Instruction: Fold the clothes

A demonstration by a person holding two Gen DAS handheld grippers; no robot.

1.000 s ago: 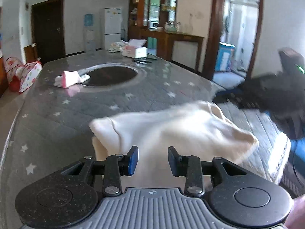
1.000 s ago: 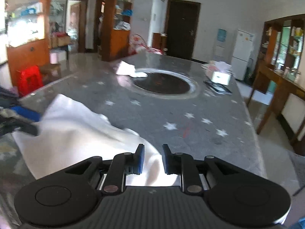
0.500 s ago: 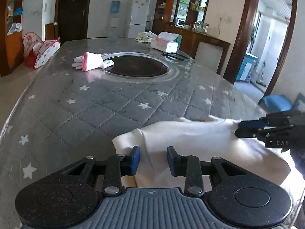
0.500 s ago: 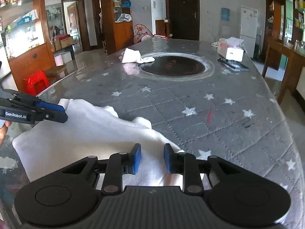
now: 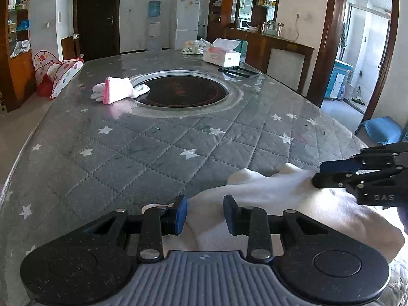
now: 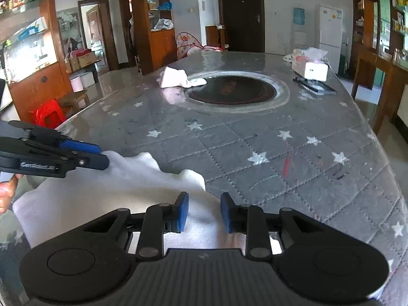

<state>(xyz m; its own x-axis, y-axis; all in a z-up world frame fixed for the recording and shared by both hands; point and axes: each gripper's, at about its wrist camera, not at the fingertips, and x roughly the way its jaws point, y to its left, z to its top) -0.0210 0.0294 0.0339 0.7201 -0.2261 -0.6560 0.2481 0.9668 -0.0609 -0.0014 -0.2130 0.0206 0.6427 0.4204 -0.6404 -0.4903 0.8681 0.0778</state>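
A white garment lies rumpled at the near edge of the grey quilted, star-printed table. My left gripper is open over the garment's left end, with cloth showing between and under its blue pads. In the right wrist view the same garment spreads left, and my right gripper is open over its right edge. Each gripper shows in the other's view: the right gripper touches the cloth's far fold, and the left gripper rests its tips on the cloth.
A round black hotplate is set into the table's middle, with pink-and-white gloves beside it. A tissue box and a flat black item sit at the far end. A hand holds the left gripper.
The garment, raised and billowing a second ago, has come down onto the table. The right gripper's jaws have widened. Both grippers have drawn back toward the near edge.
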